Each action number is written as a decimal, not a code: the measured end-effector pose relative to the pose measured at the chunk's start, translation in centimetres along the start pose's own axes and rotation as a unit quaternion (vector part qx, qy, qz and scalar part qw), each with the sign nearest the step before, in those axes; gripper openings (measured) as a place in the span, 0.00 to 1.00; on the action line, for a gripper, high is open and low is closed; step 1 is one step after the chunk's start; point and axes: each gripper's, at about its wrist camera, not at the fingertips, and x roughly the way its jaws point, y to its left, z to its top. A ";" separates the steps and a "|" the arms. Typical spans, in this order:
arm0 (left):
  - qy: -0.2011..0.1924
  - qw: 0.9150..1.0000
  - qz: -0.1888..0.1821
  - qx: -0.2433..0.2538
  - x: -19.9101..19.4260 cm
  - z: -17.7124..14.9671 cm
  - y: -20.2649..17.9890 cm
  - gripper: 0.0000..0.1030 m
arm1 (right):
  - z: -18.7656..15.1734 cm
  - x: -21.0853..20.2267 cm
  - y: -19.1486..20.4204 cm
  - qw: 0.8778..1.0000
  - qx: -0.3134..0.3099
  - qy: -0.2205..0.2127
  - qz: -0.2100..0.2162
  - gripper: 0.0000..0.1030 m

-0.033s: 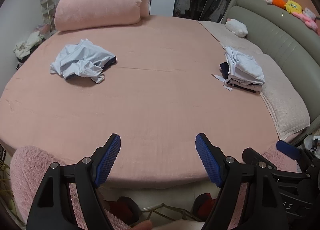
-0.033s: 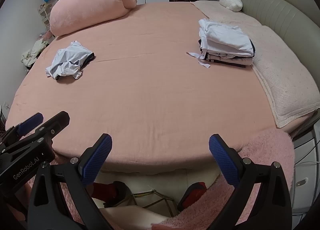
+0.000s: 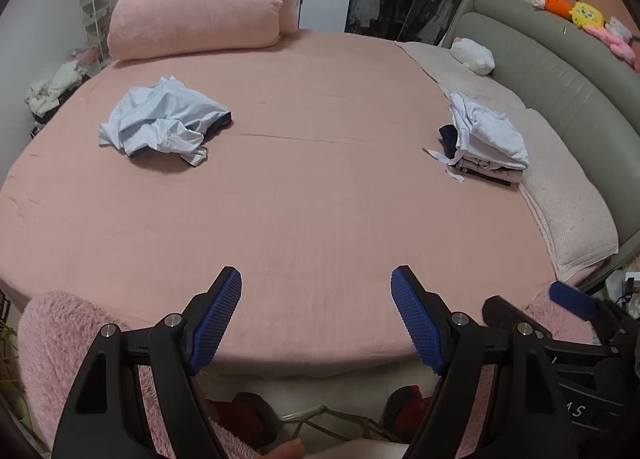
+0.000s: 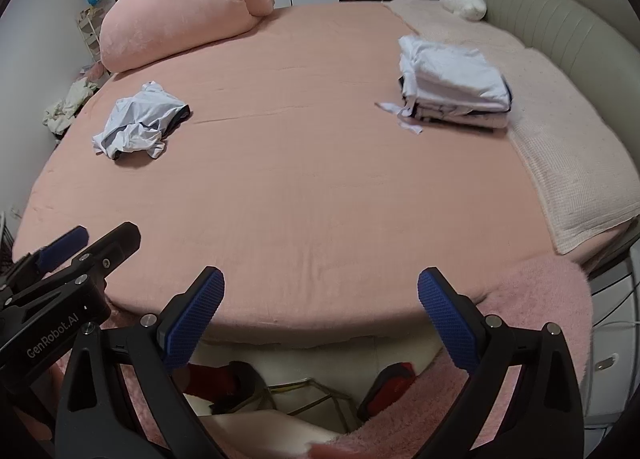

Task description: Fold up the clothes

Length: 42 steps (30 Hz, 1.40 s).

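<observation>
Evidently round pink bed (image 3: 320, 219), grey headboard (image 3: 560, 99), possibly wardrobes

We are seeing a crumpled pale-blue garment (image 3: 160, 125) with dark trim lying unfolded on the bed's far left. Well apart, far right, a folded stack of clothes (image 4: 454, 83) is sitting, white ties trailing.

Soft, even indoor light — faint shadows, fisheye-bent edges, dark corners.
</observation>
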 end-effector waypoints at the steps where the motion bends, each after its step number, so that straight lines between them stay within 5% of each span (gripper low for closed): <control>1: 0.001 1.000 -0.004 -0.006 0.4 0.3 0.4 0.77 | 0.5 0.5 0.7 1.000 -0.006 0.003 0.007 0.94; 8: 0.004 0.999 -0.021 -0.050 3.8 2.8 3.3 0.77 | 4.1 3.8 5.2 0.997 -0.050 0.023 0.052 0.86; 13: 0.023 0.994 -0.006 -0.102 9.1 6.6 10.9 0.77 | 7.5 6.5 8.6 0.993 -0.073 0.035 0.088 0.86; 25: 0.084 0.972 0.010 -0.218 23.6 11.7 25.4 0.77 | 15.7 22.3 23.9 0.977 -0.150 0.072 0.131 0.73; 29: 0.088 0.966 -0.031 -0.240 26.7 11.0 27.1 0.76 | 15.1 28.3 27.6 0.966 -0.164 0.113 0.163 0.66; 30: 0.088 0.965 -0.041 -0.245 27.5 10.8 27.4 0.72 | 14.7 29.5 28.4 0.963 -0.168 0.125 0.170 0.63; 32: 0.088 0.961 -0.061 -0.256 28.6 10.4 28.0 0.41 | 14.1 31.4 29.6 0.959 -0.179 0.136 0.174 0.62; 34: 0.075 0.963 -0.062 -0.250 28.4 10.3 27.6 0.21 | 13.9 32.1 30.7 0.960 -0.194 0.111 0.168 0.60; 35: 0.066 0.966 -0.053 -0.243 28.1 10.3 27.1 0.16 | 14.0 32.4 31.2 0.960 -0.200 0.100 0.169 0.45; 36: 0.058 0.969 -0.043 -0.235 27.8 10.3 26.7 0.15 | 14.1 32.6 31.7 0.960 -0.206 0.088 0.170 0.23; 38: 0.051 0.973 -0.032 -0.225 27.3 10.4 25.9 0.11 | 14.4 32.9 31.9 0.959 -0.201 0.085 0.183 0.06; 42: 0.081 0.973 -0.040 -0.210 26.4 10.1 24.6 0.08 | 14.6 31.3 30.4 0.957 -0.182 0.081 0.212 0.05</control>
